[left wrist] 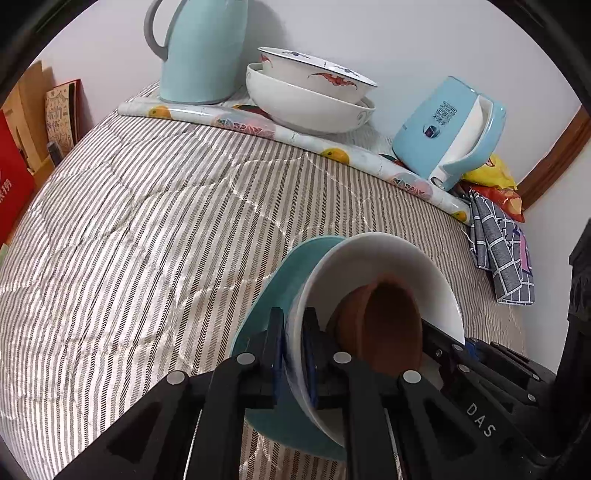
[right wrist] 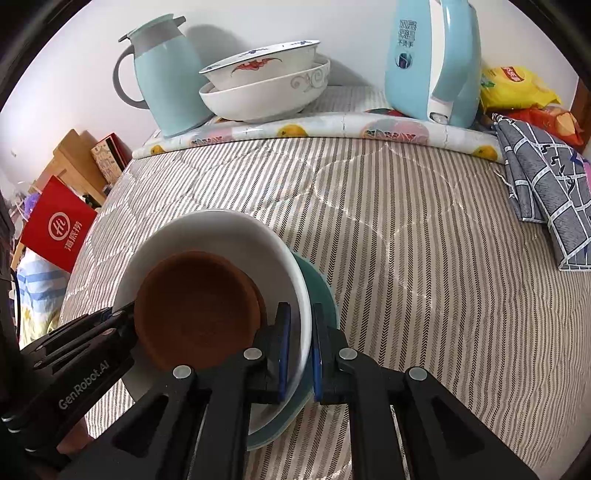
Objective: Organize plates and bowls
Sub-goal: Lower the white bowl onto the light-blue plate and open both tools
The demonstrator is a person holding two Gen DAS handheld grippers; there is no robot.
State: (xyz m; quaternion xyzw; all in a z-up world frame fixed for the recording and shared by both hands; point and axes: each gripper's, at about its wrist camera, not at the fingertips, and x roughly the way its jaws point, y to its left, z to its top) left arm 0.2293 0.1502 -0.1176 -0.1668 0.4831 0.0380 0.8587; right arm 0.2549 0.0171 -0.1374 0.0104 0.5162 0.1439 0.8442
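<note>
Gripping opposite rims, your left gripper and right gripper clamp the white bowl, brown dish inside, teal plate beneath, lower frame; next, probably carry toward stacked bowls.

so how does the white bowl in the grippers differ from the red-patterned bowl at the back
The plain white bowl holds a brown dish and sits on a teal plate, gripped on opposite rims by the left gripper and right gripper. The red-patterned bowl has a blue rim, is ungripped, and nests in another white bowl. Both are white-bodied and stacked.

White wall, striped tablecloth
</note>
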